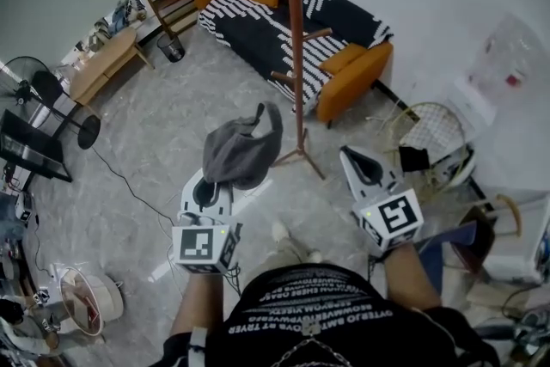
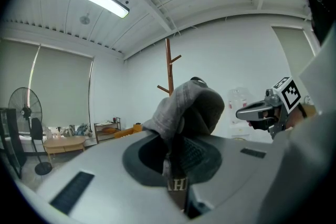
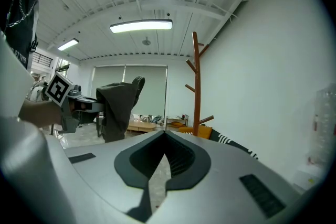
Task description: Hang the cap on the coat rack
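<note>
A grey cap (image 1: pixel 241 152) hangs bunched from my left gripper (image 1: pixel 222 178), which is shut on its fabric. In the left gripper view the cap (image 2: pixel 186 110) rises from between the jaws of the left gripper (image 2: pixel 173 162) and hides part of the wooden coat rack (image 2: pixel 168 68). The coat rack (image 1: pixel 296 39) stands just beyond and right of the cap, its pegs bare. My right gripper (image 1: pixel 350 154) sits to the right of the rack's base, shut and holding nothing. The right gripper view shows its jaws (image 3: pixel 164 136) meeting, the cap (image 3: pixel 118 107) at left and the rack (image 3: pixel 196 86) ahead.
An orange and striped sofa (image 1: pixel 292 21) stands behind the rack. A low wooden table (image 1: pixel 103 64) and a floor fan (image 1: pixel 51 99) are at the far left. Clutter with a racket (image 1: pixel 430 133) lies at the right. A cable (image 1: pixel 129 185) crosses the floor.
</note>
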